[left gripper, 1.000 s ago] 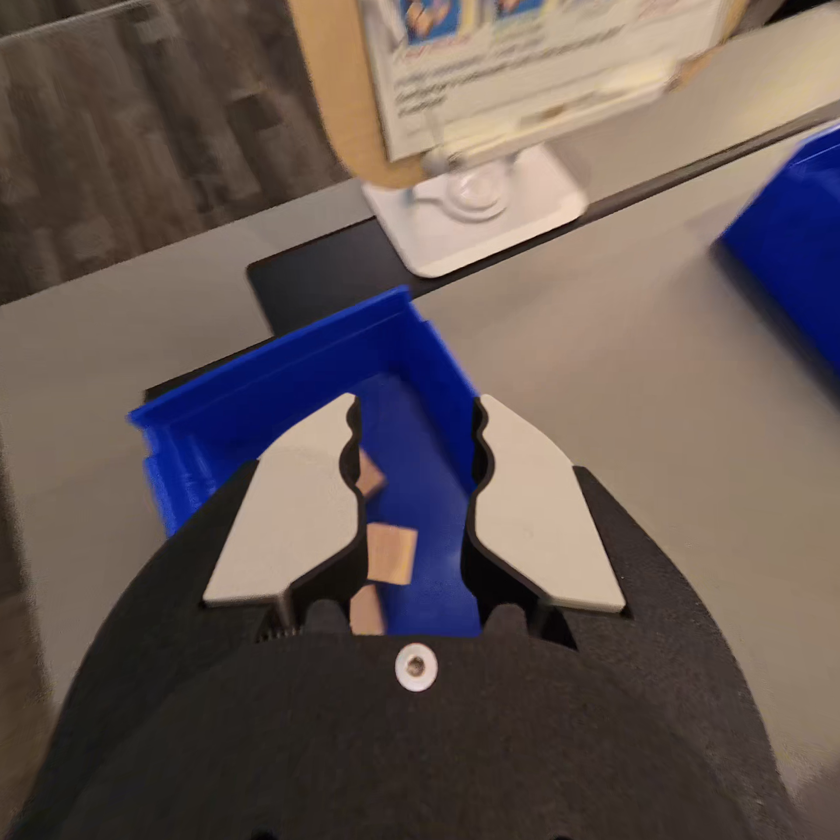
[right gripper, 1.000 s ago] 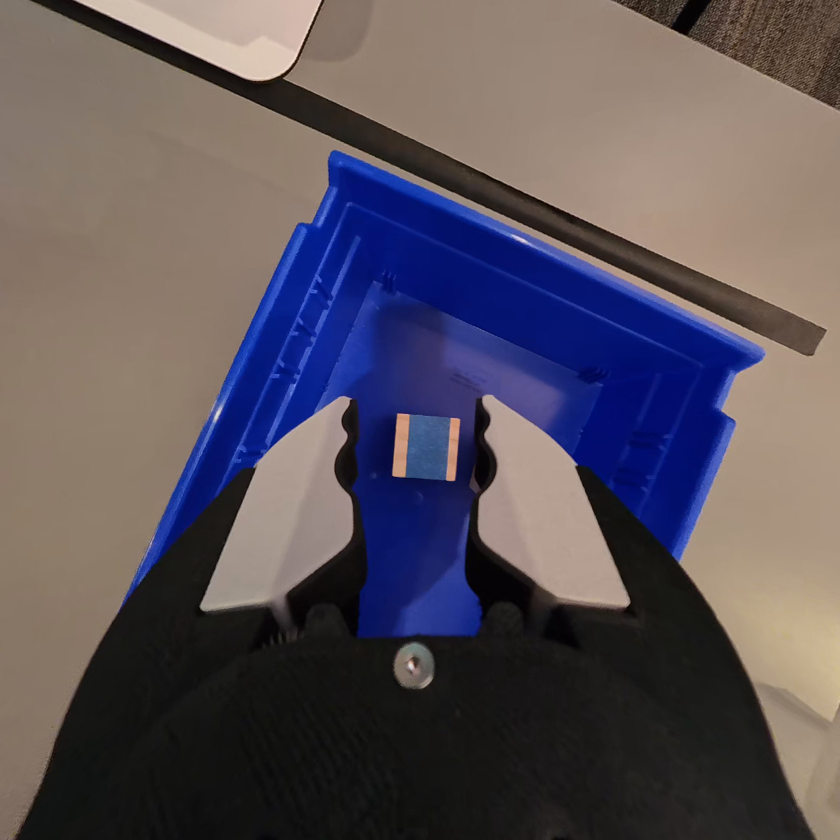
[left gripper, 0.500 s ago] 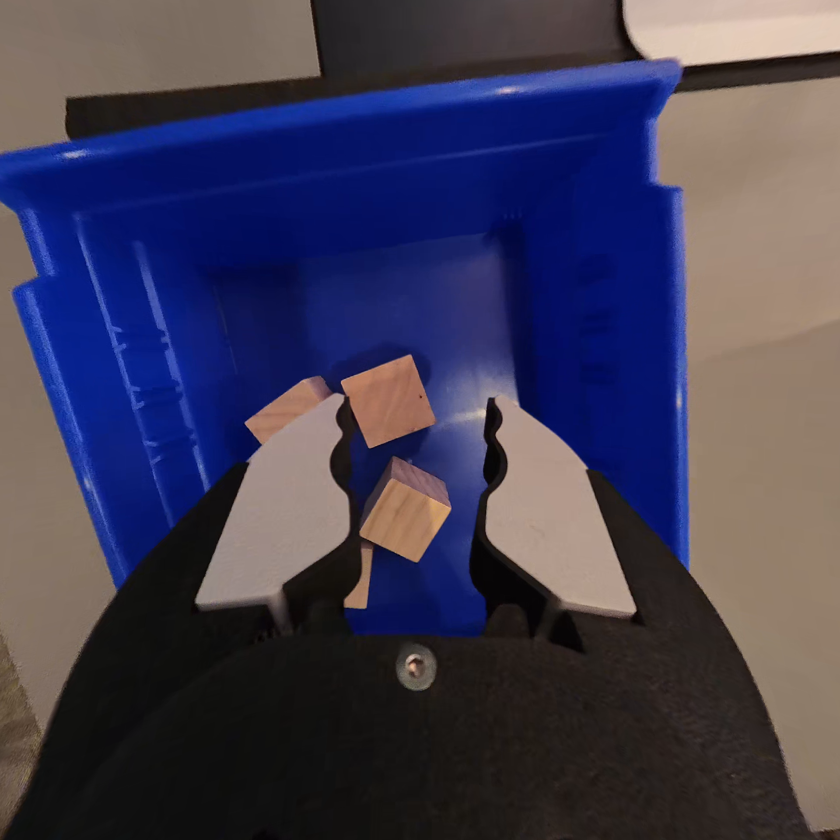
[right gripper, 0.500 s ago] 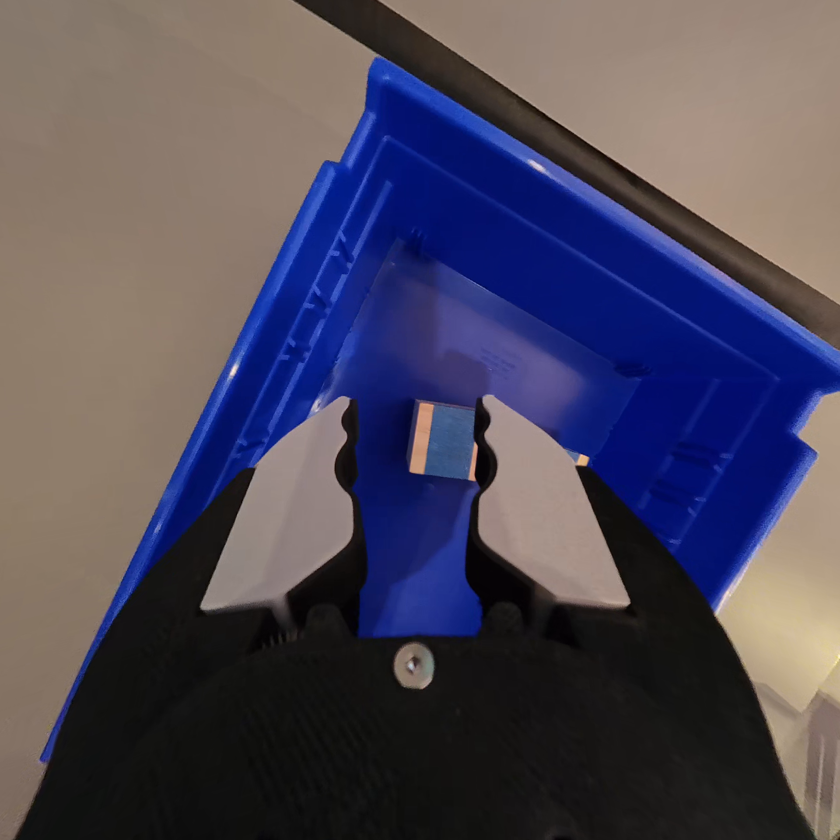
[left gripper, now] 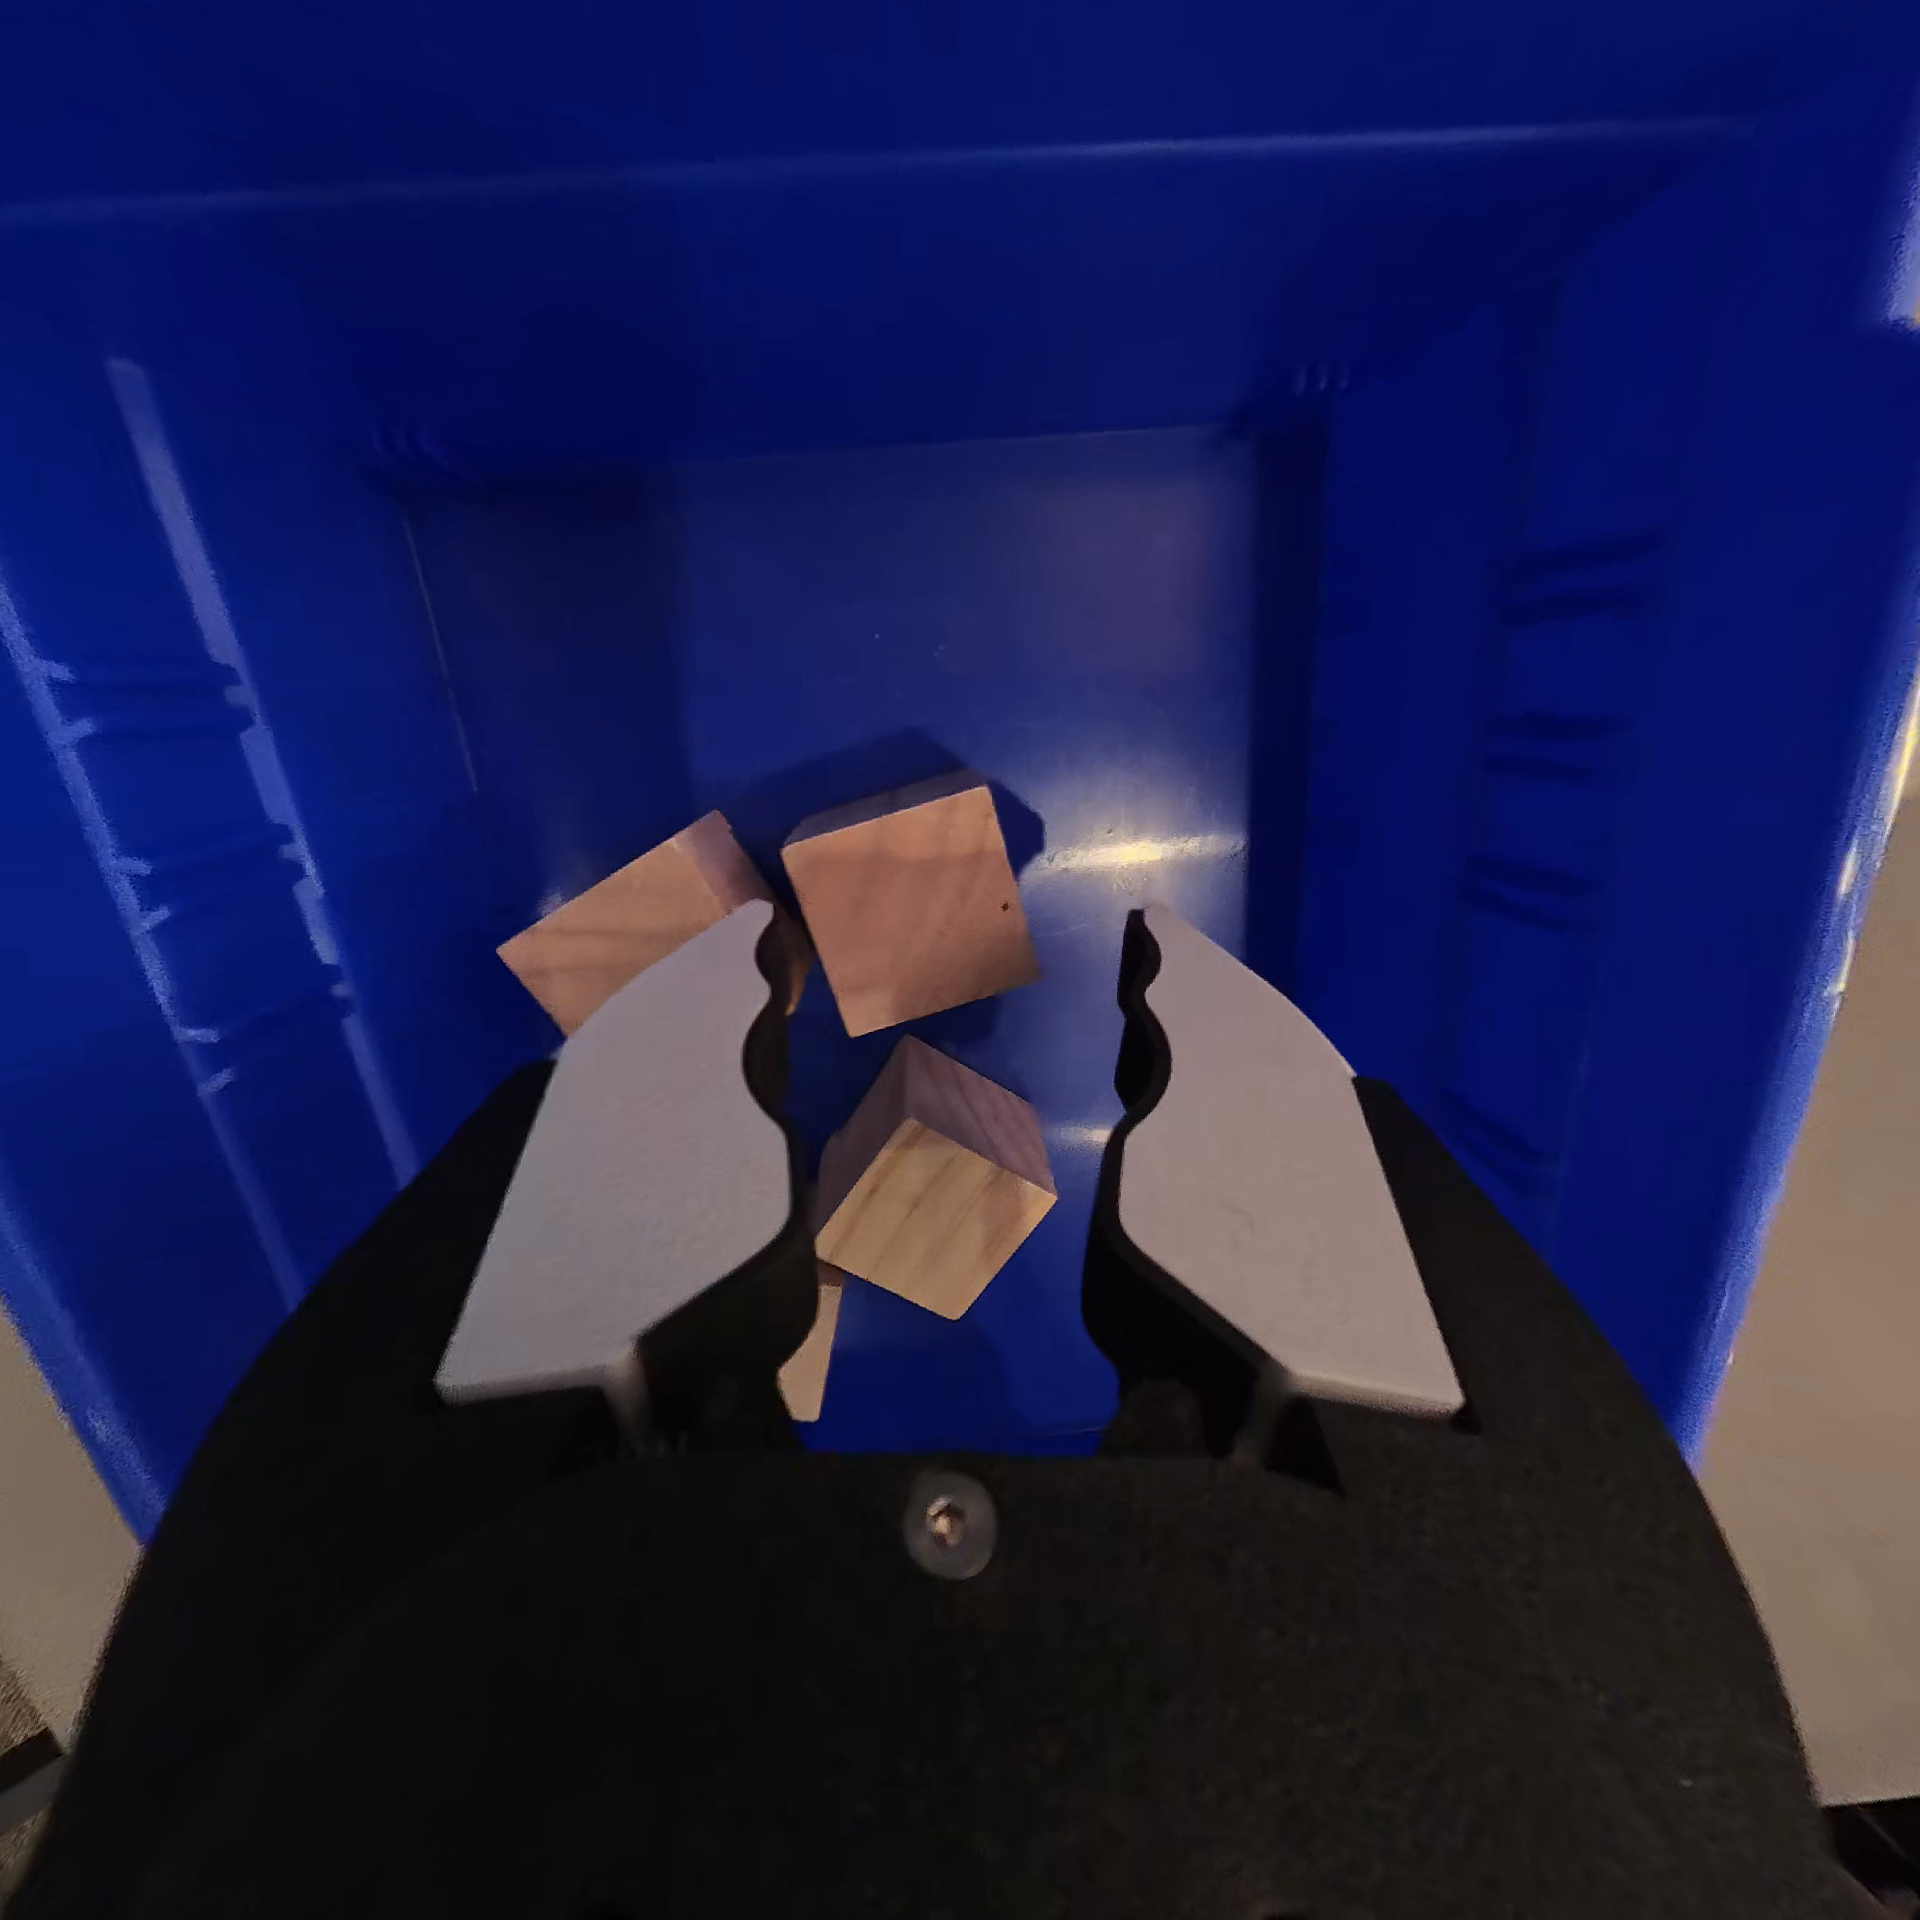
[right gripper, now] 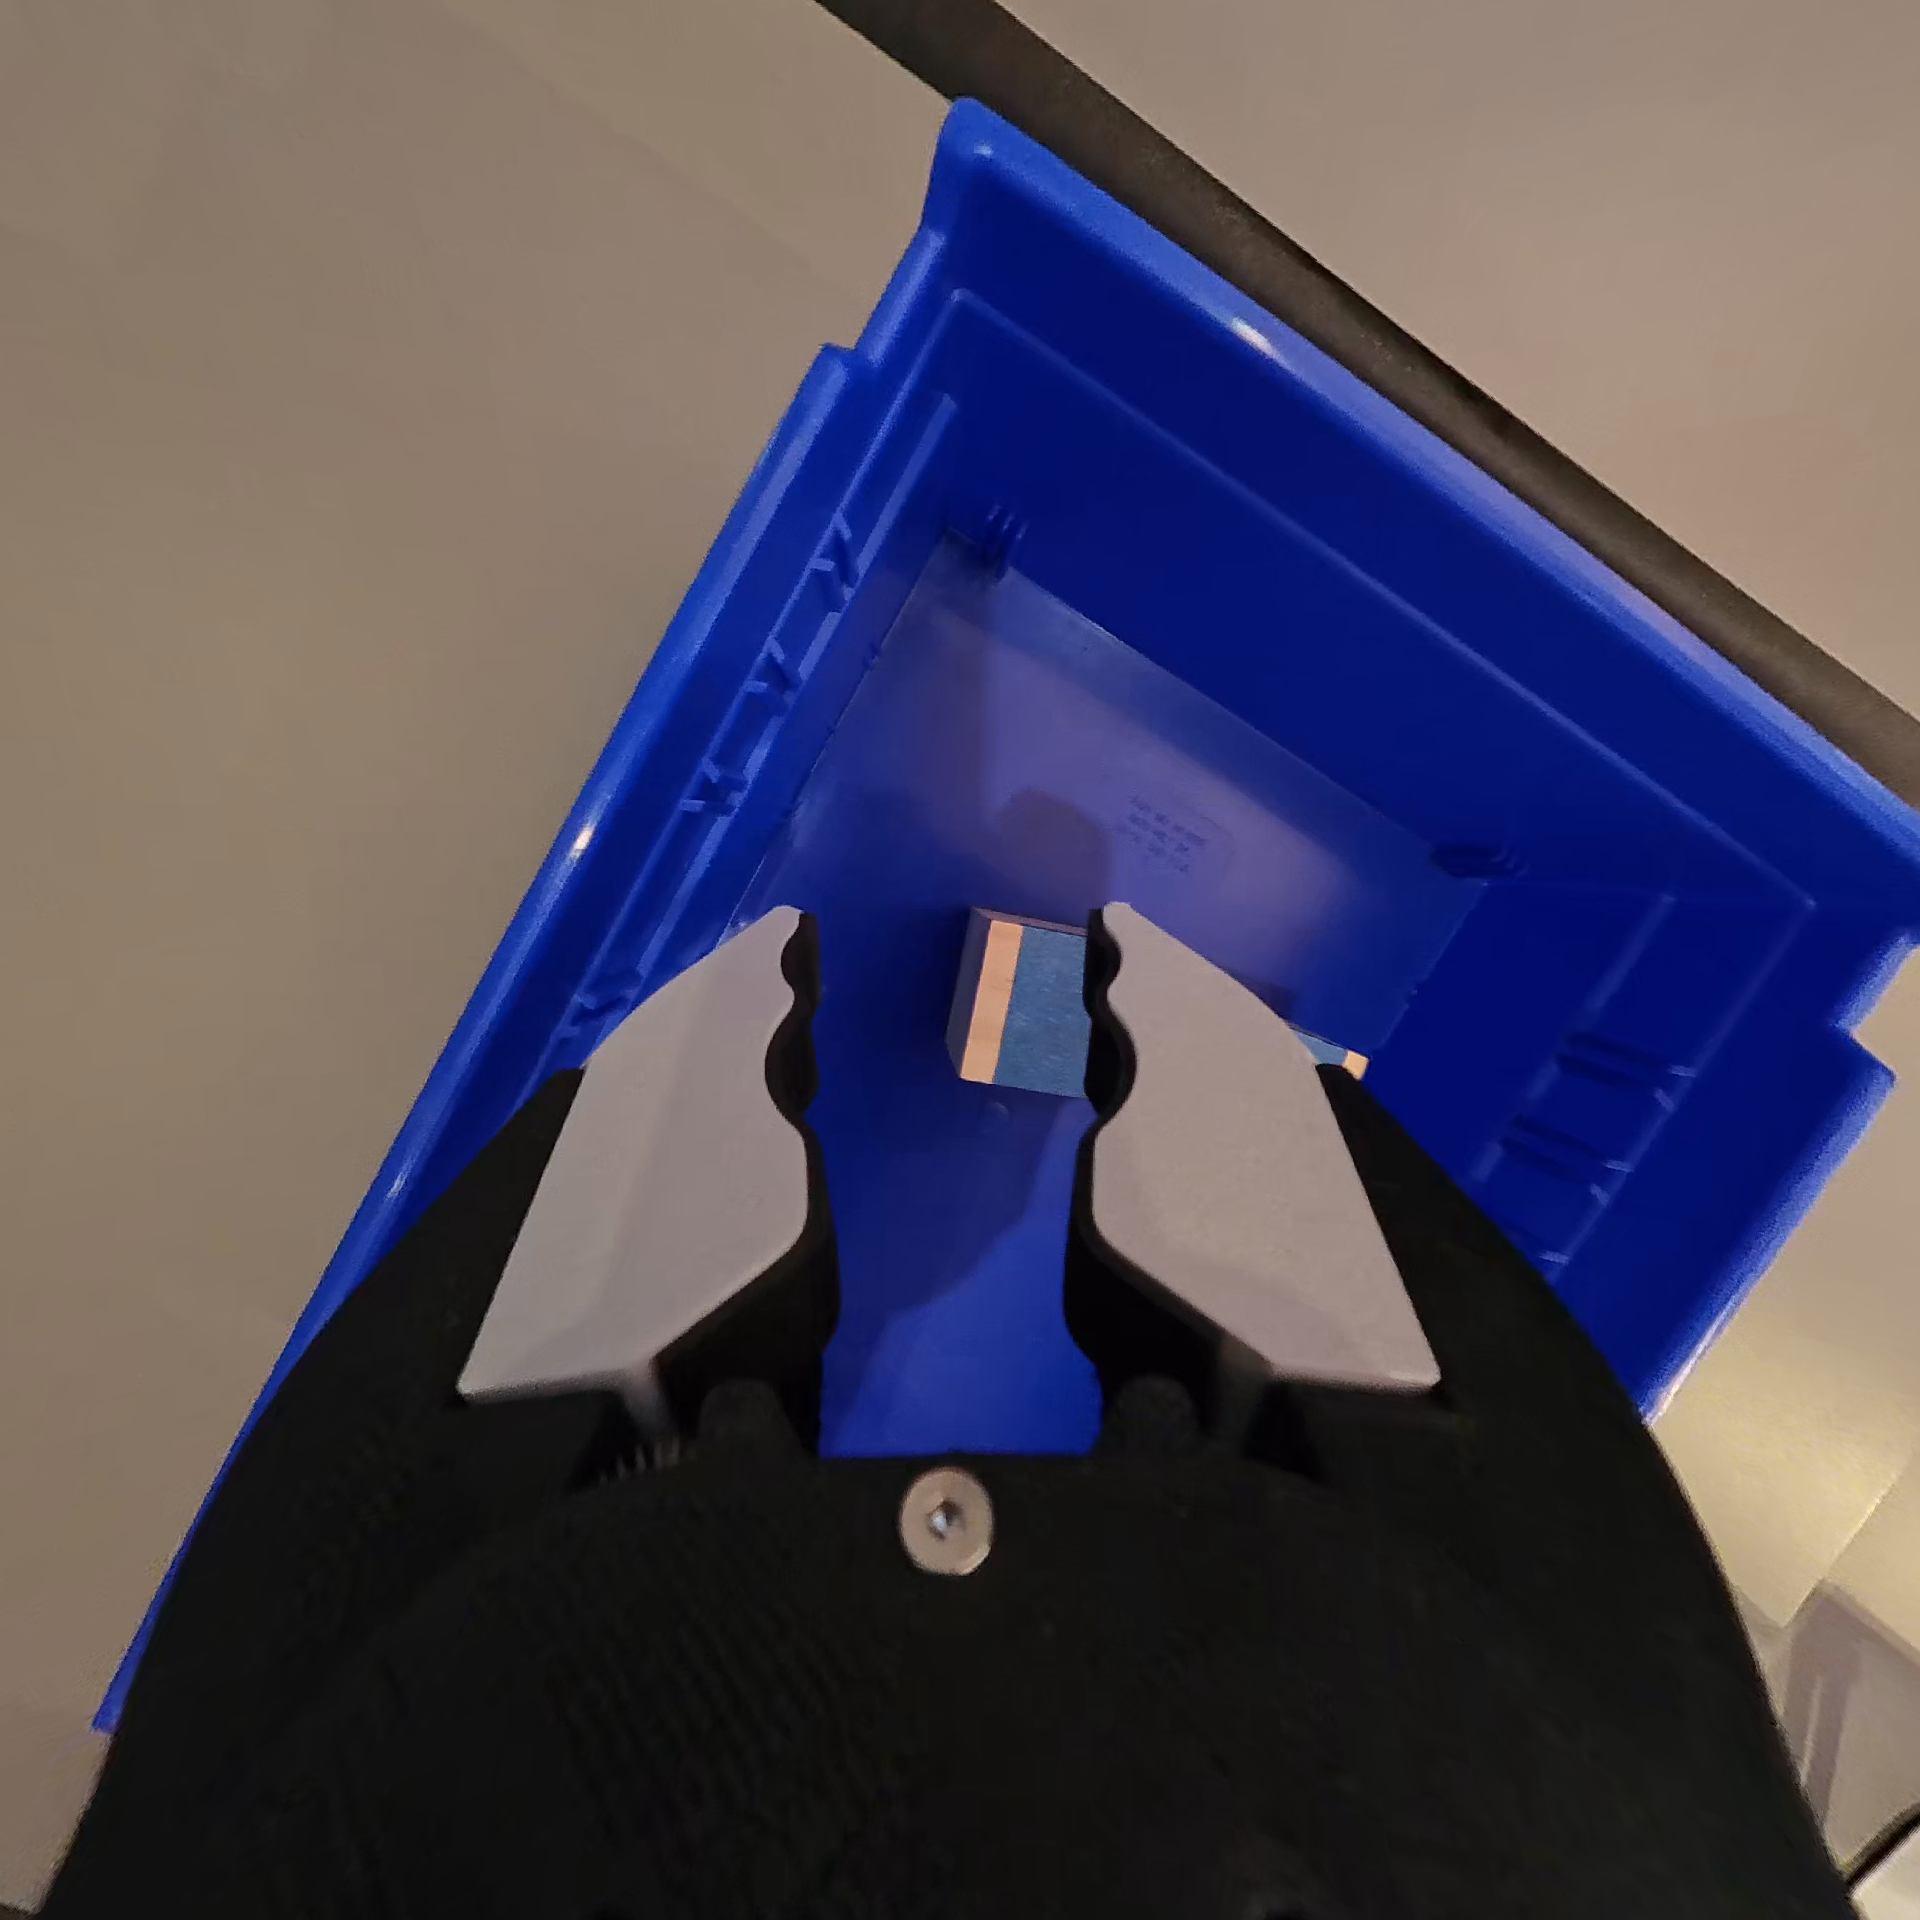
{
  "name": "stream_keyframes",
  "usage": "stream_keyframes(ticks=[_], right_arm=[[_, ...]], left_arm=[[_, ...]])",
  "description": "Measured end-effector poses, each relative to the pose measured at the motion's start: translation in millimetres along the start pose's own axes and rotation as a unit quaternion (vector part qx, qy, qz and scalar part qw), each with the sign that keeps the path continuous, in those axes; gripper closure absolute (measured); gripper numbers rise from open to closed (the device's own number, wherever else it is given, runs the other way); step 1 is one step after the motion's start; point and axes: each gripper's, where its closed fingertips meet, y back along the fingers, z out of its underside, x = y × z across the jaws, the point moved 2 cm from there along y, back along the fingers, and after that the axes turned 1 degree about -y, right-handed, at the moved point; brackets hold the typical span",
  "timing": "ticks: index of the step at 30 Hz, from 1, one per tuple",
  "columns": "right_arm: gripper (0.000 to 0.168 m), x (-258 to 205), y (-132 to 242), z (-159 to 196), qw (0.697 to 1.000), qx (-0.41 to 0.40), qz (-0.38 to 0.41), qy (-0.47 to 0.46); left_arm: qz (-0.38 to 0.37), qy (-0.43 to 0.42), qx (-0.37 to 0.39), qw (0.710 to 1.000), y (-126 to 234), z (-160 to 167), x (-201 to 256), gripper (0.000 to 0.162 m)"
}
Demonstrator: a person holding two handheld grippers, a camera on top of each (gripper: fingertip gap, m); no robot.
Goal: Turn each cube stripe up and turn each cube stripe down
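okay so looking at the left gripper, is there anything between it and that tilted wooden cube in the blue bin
Nothing visible blocks it. The left gripper is open, and the tilted wooden cube already lies in the gap between its fingers, above the blue bin floor. Two more plain-faced cubes lie just beyond, one partly hidden behind the left finger.

Left wrist view peers steeply down, close inside a blue bin (left gripper: 935,312). Right wrist view looks down from higher, over another bin's (right gripper: 1299,436) corner; they share nothing recognisable.

Four cubes (left gripper: 909,914) clustered in one bin (left gripper: 1558,727), two cubes (right gripper: 1023,1003) in another bin (right gripper: 1351,499)
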Motion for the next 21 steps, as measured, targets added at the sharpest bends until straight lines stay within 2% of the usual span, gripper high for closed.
stream_keyframes(ticks=[21], right_arm=[[0.117, -8.5, -2.9, 2.7, 0.999, -0.021, 0.002, 0.027]], left_arm=[[-0.045, -0.025, -0.044, 0.998, -24.1, 2.7, -1.8, 0.115]])
